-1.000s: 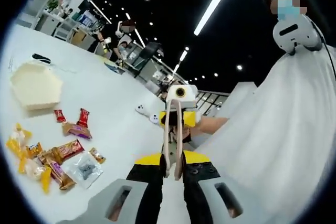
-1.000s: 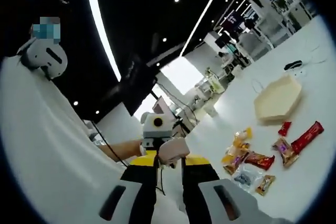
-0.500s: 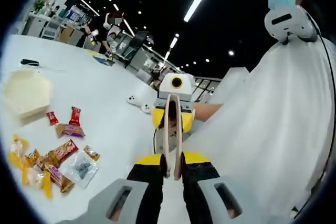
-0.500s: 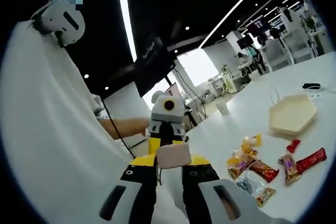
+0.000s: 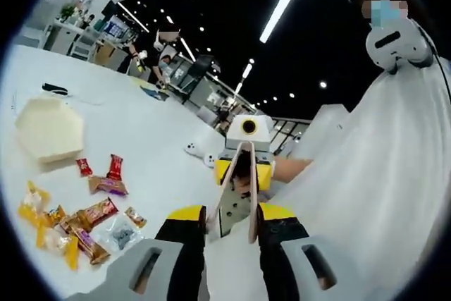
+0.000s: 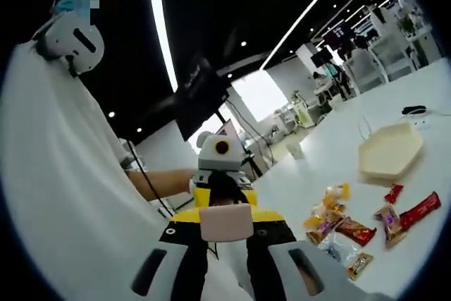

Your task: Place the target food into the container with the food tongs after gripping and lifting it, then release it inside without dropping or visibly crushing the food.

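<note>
Left gripper view: left hand-held gripper (image 5: 235,227) rises from 6 o'clock, its 2 jaws clamped on the pale food tongs (image 5: 237,192), whose arms spread slightly apart toward the near end. The right hand-held gripper (image 5: 244,156) faces in at centre, holding the tongs' far end. White counter (image 5: 141,139) spreads to 9 o'clock. Beige hexagonal container (image 5: 48,128) sits at 9 o'clock, empty. Wrapped snacks (image 5: 84,206) lie scattered at 8 o'clock, well apart from the tongs. Black cable (image 5: 56,89) lies at 10 o'clock, beyond the container. A person in white (image 5: 380,174) stands at 3 o'clock.

Right gripper view: right hand-held gripper (image 6: 224,234) at 6 o'clock is closed on the tongs' flat pink end (image 6: 225,222). The left hand-held gripper (image 6: 218,174) faces in just above centre. Container (image 6: 390,149) at 3 o'clock, snacks (image 6: 366,223) at 4 o'clock on the counter (image 6: 310,181), person (image 6: 63,174) at 9 o'clock.
</note>
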Available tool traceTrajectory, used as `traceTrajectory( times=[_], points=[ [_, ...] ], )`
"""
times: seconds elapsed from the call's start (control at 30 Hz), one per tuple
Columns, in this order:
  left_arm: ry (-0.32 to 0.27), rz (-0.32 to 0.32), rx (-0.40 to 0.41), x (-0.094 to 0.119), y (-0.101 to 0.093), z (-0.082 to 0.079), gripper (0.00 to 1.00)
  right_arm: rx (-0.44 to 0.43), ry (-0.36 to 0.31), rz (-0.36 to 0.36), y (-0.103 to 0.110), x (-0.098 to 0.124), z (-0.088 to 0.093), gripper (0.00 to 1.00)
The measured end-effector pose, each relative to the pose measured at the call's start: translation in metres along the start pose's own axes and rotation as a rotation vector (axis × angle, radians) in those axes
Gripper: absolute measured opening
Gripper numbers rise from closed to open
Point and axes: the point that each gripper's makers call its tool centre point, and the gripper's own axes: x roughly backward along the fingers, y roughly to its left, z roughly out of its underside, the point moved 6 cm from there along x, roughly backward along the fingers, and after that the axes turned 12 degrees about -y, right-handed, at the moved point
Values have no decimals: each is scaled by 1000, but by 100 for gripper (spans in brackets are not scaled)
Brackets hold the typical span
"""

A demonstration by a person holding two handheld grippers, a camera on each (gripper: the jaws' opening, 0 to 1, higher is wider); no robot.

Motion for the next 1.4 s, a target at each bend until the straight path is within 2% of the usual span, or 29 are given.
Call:
traceTrajectory(
  times=[0.1, 0.17, 0.23, 0.27, 0.33, 0.37, 0.47, 0.5, 0.57, 0.67, 0.77, 1.13, 1.4],
  points=[
    [-21, -3, -9, -1, -2, -3, 31, -32, -71, 16, -1, 0, -5, 19],
    [-21, -8, -13, -1, -1, -3, 29, -67, -95, 19, -2, 2, -7, 20],
    [-28, -16, -12, -2, -2, -4, 26, -91, -93, 27, -3, 1, -7, 19],
    [-29, -22, 25, -2, 0, -5, 24, -83, -95, 28, -2, 1, -7, 19],
    [-26, -24, 29, -2, 2, -7, 18, -73, -89, 33, -2, 1, -7, 18],
    [-23, -33, 63, -3, 1, -6, 16, -59, -91, 32, -3, 1, -8, 18],
    [-23, -7, 81, -3, -4, -6, 9, -57, -93, 16, -1, 0, -13, 17],
    [-20, 19, 53, -4, -9, -5, 7, -56, -93, 13, -1, 0, -14, 17],
    [10, 19, 62, -6, -10, -2, 5, -60, -76, 4, 0, -2, -13, 17],
    [33, 25, 56, -8, -11, 1, 4, -50, -10, -6, 2, -6, -5, 17],
    [41, 33, 60, -8, -11, 2, 4, -63, 2, -12, 2, -8, -1, 17],
    [33, 51, 79, -10, -11, -2, 4, -102, -51, -9, 3, -10, -3, 16],
    [53, 70, 86, -19, -12, -3, 5, -113, -75, -11, 6, -15, -6, 18]
  ],
)
